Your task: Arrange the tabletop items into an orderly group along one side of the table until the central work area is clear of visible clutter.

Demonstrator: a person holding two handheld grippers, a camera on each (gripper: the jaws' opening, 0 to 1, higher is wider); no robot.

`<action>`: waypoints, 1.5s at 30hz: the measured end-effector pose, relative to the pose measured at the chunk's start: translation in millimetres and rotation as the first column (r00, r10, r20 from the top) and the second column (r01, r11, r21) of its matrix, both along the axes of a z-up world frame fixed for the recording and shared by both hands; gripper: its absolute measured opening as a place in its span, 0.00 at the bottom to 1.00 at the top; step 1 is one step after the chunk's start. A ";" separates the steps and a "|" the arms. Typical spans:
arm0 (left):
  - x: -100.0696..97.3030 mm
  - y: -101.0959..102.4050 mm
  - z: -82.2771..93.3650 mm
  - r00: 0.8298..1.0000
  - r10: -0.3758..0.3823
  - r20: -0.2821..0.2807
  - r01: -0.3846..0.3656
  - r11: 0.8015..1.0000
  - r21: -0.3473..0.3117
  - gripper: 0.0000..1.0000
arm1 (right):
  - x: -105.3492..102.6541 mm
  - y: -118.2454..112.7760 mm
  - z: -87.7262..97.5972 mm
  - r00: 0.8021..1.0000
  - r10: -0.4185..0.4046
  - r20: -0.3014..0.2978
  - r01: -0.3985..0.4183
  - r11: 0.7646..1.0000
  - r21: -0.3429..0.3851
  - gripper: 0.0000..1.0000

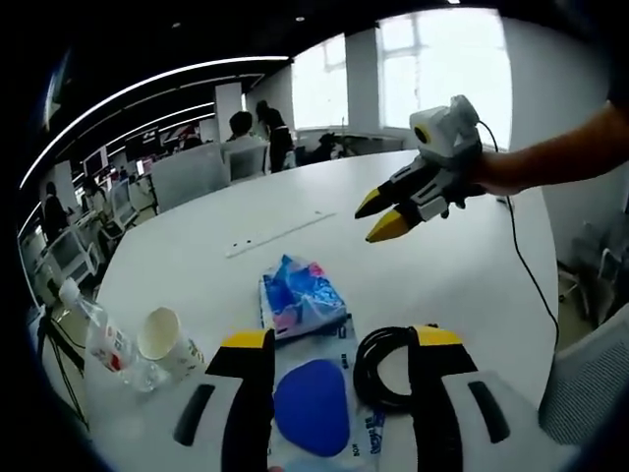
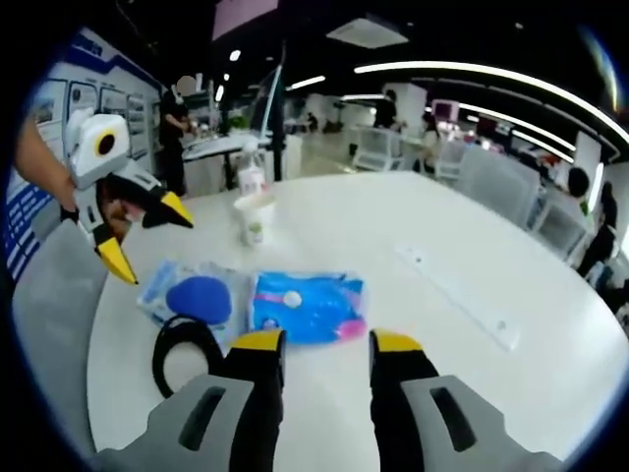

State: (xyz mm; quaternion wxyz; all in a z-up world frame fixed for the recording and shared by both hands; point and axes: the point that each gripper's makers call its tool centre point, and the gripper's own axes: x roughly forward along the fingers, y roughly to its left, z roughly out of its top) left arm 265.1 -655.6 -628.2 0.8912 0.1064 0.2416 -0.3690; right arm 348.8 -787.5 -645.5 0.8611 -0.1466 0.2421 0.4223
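Paper cup (image 1: 167, 339) lower left, looks empty, tipped beside plastic bottle (image 1: 93, 334). Left gripper (image 1: 339, 369) and right gripper (image 2: 324, 359): jaws apart, holding nothing.

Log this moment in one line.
left tongs: open, empty | right tongs: open, empty | tissue pack, cable, cup: untouched

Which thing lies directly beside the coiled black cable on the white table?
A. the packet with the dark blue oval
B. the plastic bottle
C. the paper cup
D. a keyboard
A: the coiled black cable lies against the packet with the dark blue oval, while the paper cup and plastic bottle stand farther away.
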 end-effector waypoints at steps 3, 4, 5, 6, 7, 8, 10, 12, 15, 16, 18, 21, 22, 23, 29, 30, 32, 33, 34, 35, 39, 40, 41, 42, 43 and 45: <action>0.7 -0.4 -0.7 1.000 0.006 -0.003 -0.006 1.000 -0.004 0.53 | 2.7 -0.3 -3.3 1.000 0.001 -0.005 -0.001 1.000 -0.003 0.29; 0.8 -0.6 -0.8 1.000 0.007 -0.004 -0.008 1.000 -0.006 0.53 | 3.1 -0.4 -3.5 1.000 0.001 -0.004 -0.001 1.000 -0.004 0.29; 0.6 -1.2 -0.9 1.000 0.009 -0.006 -0.009 1.000 -0.008 0.53 | 4.5 -0.5 -4.4 1.000 0.001 -0.005 -0.001 1.000 -0.003 0.28; 0.6 -1.3 -1.2 1.000 0.010 -0.007 -0.010 1.000 -0.008 0.52 | 5.5 -0.7 -5.7 1.000 -0.002 -0.009 0.002 1.000 -0.001 0.28; 0.7 -1.2 -2.2 1.000 0.011 -0.009 -0.011 1.000 -0.009 0.52 | 6.4 -0.4 -6.8 1.000 -0.003 -0.011 0.003 1.000 -0.001 0.28; 0.6 -1.3 -2.3 1.000 0.011 -0.009 -0.011 1.000 -0.009 0.52 | 6.6 0.0 -7.1 1.000 -0.003 -0.012 0.003 1.000 0.000 0.28; 0.9 -1.3 -3.3 1.000 0.013 -0.012 -0.013 1.000 -0.011 0.51 | 7.0 1.4 -9.0 1.000 -0.003 -0.017 0.003 1.000 0.003 0.28; 1.6 -1.0 -5.5 1.000 0.017 -0.018 -0.017 1.000 -0.013 0.51 | 7.3 3.3 -11.8 1.000 0.000 -0.020 0.000 1.000 0.000 0.27; 2.3 -0.9 -7.0 1.000 0.020 -0.023 -0.021 1.000 -0.015 0.51 | 8.9 5.3 -15.8 1.000 0.004 -0.025 -0.004 1.000 -0.002 0.27; 2.2 -1.2 -7.3 0.999 0.021 -0.026 -0.021 1.000 -0.017 0.51 | 10.0 5.6 -17.0 1.000 0.004 -0.026 -0.004 1.000 -0.003 0.26; 2.2 -1.4 -8.2 0.999 0.023 -0.029 -0.023 1.000 -0.020 0.50 | 11.6 6.5 -19.6 1.000 0.005 -0.031 -0.005 1.000 -0.003 0.26; 2.4 -1.4 -10.2 0.999 0.025 -0.034 -0.025 0.999 -0.021 0.50 | 14.3 6.8 -21.9 0.999 0.006 -0.033 -0.006 1.000 -0.007 0.25; 2.6 -1.5 -11.6 0.999 0.025 -0.038 -0.025 0.999 -0.022 0.49 | 15.3 6.9 -22.8 0.999 0.006 -0.034 -0.006 1.000 -0.007 0.25; 2.8 -1.5 -12.9 0.999 0.025 -0.040 -0.026 0.999 -0.022 0.49 | 17.1 7.0 -24.4 0.999 0.006 -0.035 -0.006 1.000 -0.008 0.25; 1.4 -2.8 -18.7 0.998 0.030 -0.059 -0.032 0.999 -0.030 0.49 | 24.5 7.6 -33.8 0.999 0.005 -0.045 -0.006 1.000 -0.017 0.24; 1.2 -3.0 -19.4 0.998 0.030 -0.061 -0.032 0.999 -0.031 0.49 | 25.6 8.0 -35.3 0.999 0.006 -0.046 -0.007 1.000 -0.020 0.24; 0.6 -3.2 -21.6 0.997 0.029 -0.067 -0.031 0.999 -0.031 0.48 | 28.6 8.2 -38.2 0.999 0.006 -0.049 -0.007 1.000 -0.022 0.24; 0.2 -3.2 -22.6 0.997 0.028 -0.070 -0.031 0.999 -0.030 0.48 | 29.8 8.5 -39.0 0.999 0.006 -0.049 -0.007 1.000 -0.022 0.24; -0.1 -3.1 -23.4 0.997 0.028 -0.073 -0.031 0.999 -0.031 0.48 | 31.3 8.9 -40.3 0.999 0.006 -0.051 -0.008 1.000 -0.023 0.24; -0.9 -3.5 -25.1 0.997 0.024 -0.080 -0.027 0.999 -0.033 0.48 | 32.8 9.2 -41.8 0.998 0.007 -0.055 -0.009 1.000 -0.028 0.24; -2.3 -3.0 -28.0 0.996 0.016 -0.087 -0.018 1.000 -0.023 0.47 | 41.8 12.0 -45.4 0.998 0.011 -0.059 -0.013 0.999 -0.031 0.23; -2.1 -2.7 -28.1 0.996 0.017 -0.088 -0.019 1.000 -0.023 0.47 | 43.2 12.3 -46.1 0.998 0.011 -0.059 -0.013 0.999 -0.032 0.23; -1.5 -1.8 -28.5 0.996 0.020 -0.090 -0.022 0.999 -0.025 0.47 | 45.1 13.1 -47.3 0.998 0.013 -0.059 -0.015 0.999 -0.034 0.23; -1.2 -1.5 -28.5 0.996 0.023 -0.091 -0.026 0.999 -0.027 0.47 | 46.7 13.7 -48.3 0.998 0.013 -0.060 -0.015 0.999 -0.035 0.23; -1.3 -1.4 -28.8 0.995 0.025 -0.093 -0.028 0.999 -0.029 0.47 | 49.9 14.1 -50.2 0.998 0.008 -0.064 -0.011 0.999 -0.038 0.23; -1.8 -1.8 -30.2 0.995 0.026 -0.098 -0.029 0.999 -0.028 0.47 | 53.9 16.1 -51.1 0.998 0.005 -0.069 -0.007 0.999 -0.031 0.23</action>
